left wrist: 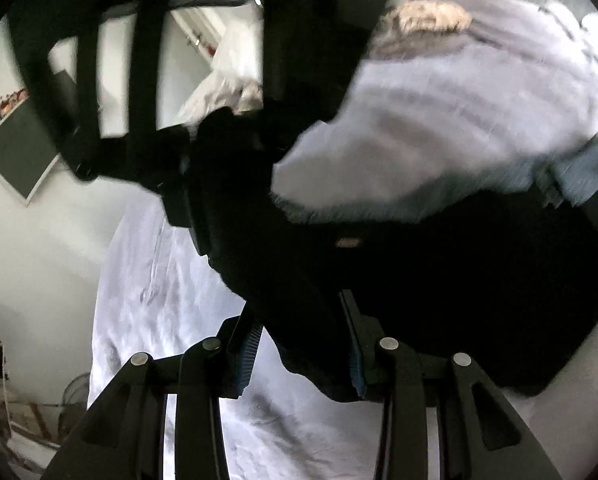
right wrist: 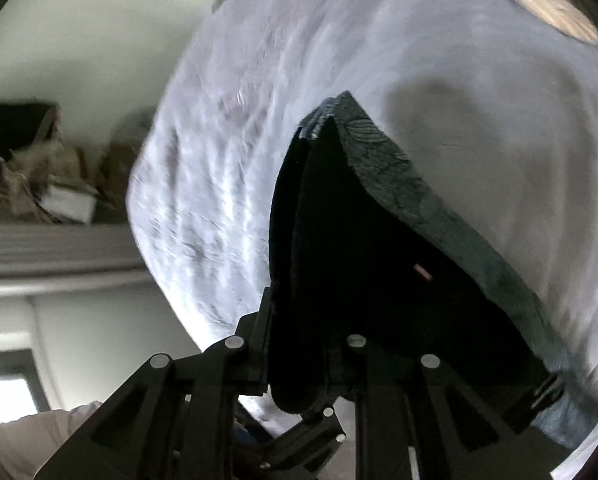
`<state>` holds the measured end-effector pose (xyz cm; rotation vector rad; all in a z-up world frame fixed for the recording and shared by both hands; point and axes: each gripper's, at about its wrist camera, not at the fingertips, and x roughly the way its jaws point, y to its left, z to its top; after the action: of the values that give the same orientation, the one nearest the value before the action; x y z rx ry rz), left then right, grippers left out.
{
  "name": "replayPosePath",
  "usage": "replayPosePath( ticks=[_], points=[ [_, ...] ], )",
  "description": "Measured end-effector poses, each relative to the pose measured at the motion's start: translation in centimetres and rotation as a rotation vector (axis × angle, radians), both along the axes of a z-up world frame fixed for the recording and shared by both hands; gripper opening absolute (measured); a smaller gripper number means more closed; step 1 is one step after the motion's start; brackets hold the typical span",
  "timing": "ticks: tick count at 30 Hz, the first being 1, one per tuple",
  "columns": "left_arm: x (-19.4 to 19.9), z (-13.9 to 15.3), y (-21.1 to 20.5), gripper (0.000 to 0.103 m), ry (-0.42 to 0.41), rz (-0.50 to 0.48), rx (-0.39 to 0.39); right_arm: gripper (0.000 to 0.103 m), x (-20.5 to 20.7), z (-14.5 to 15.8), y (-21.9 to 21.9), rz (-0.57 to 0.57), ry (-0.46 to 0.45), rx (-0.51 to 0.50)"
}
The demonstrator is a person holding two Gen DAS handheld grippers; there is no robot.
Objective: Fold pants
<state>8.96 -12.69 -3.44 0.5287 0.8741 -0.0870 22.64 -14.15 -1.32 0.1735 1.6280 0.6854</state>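
Observation:
The dark pants (left wrist: 439, 280) hang between the two grippers above a white bed sheet (left wrist: 159, 300). My left gripper (left wrist: 301, 344) is shut on a thick fold of the pants. In the right wrist view my right gripper (right wrist: 299, 344) is shut on the pants (right wrist: 379, 240), whose grey-green edge rises to a point above the fingers. The right gripper's black body (left wrist: 147, 92) shows at the upper left of the left wrist view, next to the person's pale sleeve (left wrist: 459, 120).
The white sheet (right wrist: 239, 140) fills most of the right wrist view. A white wall with a dark framed picture (left wrist: 19, 156) is at left. A shelf with brown clutter (right wrist: 51, 184) stands beside the bed. Both views are motion-blurred.

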Motion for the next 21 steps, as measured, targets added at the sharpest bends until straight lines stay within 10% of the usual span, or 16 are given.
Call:
replayPosePath(
  ticks=[11, 21],
  points=[
    [-2.8, 7.0, -13.4, 0.039, -0.058, -0.255, -0.101, 0.019, -6.9, 7.2, -19.3, -0.366, -0.146, 0.168],
    [-6.8, 4.0, -27.4, 0.039, -0.003, -0.490, -0.084, 0.019, -14.8, 5.0, -36.3, -0.669, -0.159, 0.197]
  ],
)
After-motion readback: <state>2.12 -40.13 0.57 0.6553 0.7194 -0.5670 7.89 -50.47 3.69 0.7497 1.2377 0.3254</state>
